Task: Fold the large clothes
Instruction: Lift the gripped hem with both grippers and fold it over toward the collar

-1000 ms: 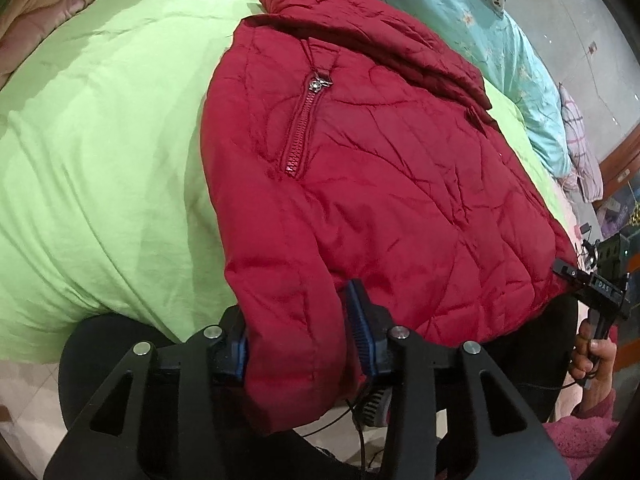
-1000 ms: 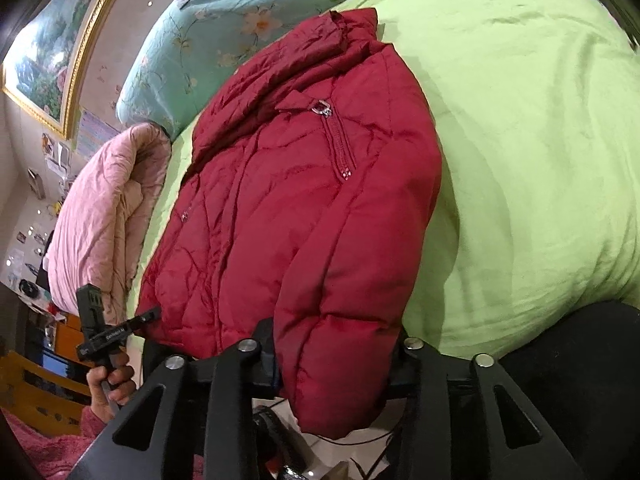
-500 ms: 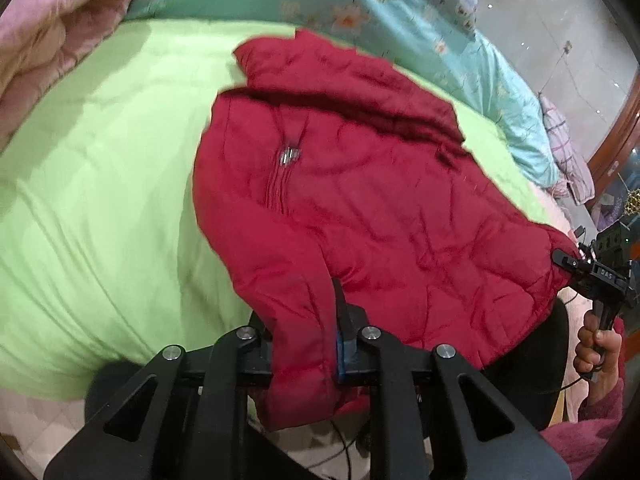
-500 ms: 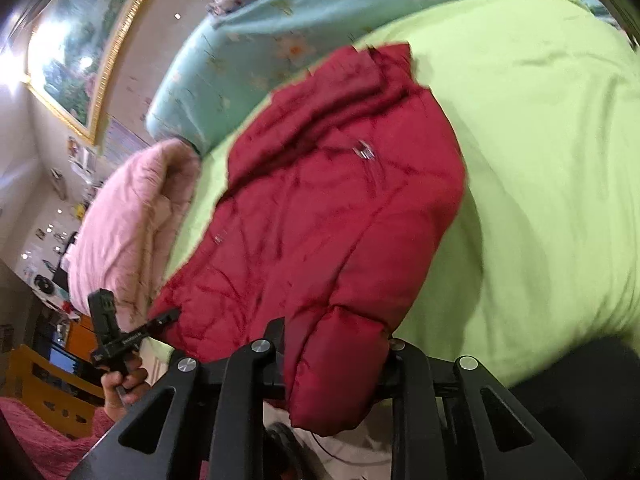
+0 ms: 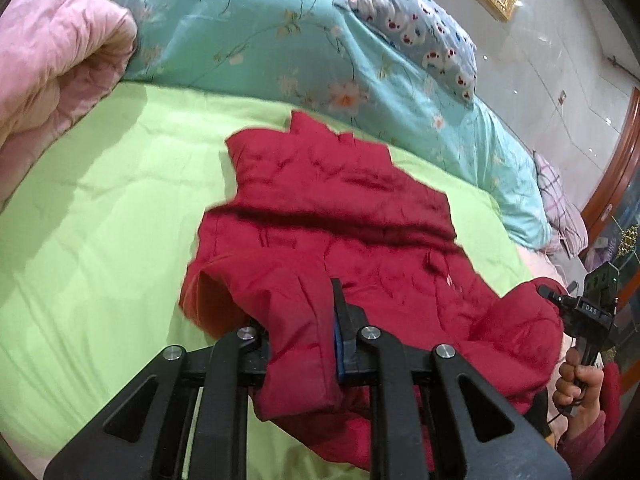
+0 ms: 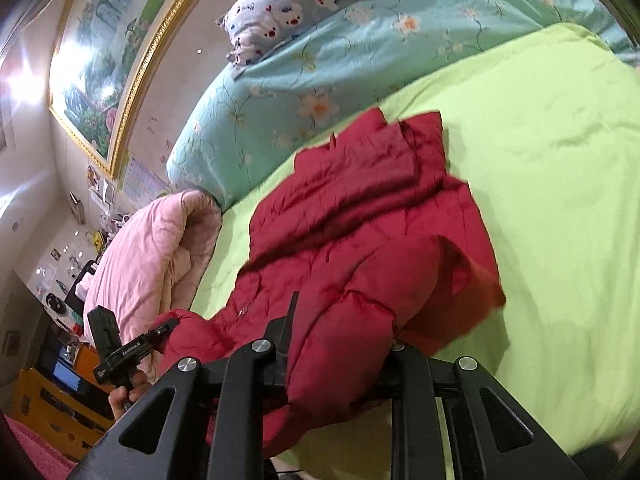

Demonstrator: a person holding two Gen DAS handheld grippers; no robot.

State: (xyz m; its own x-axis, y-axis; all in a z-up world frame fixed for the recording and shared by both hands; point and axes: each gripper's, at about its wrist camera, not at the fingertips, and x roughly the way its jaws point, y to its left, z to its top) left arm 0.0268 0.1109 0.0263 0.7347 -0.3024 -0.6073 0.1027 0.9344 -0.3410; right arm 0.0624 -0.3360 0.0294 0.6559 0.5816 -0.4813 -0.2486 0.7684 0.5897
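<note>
A dark red puffer jacket (image 5: 352, 216) lies on the lime green bedspread (image 5: 100, 220), collar toward the pillows. My left gripper (image 5: 298, 328) is shut on one bottom corner of the jacket, and the cloth bulges out between its fingers (image 5: 340, 328). My right gripper (image 6: 340, 336) is shut on the other bottom corner, lifted off the bed. The raised hem curls over and shows its lining (image 6: 460, 280). Each gripper also shows in the other's view, held by a hand: the right gripper (image 5: 592, 308) and the left gripper (image 6: 120, 344).
A teal floral quilt (image 5: 260, 40) and a patterned pillow (image 5: 412, 28) lie at the head of the bed. A rolled pink blanket (image 5: 48, 64) sits at one side. A gold-framed painting (image 6: 112, 52) hangs on the wall, with cluttered furniture (image 6: 60, 368) beside the bed.
Both grippers closed onto the jacket's bottom corners, then rose and moved toward the collar. The hem lifted off the bed edge and the jacket's lower half bunched up.
</note>
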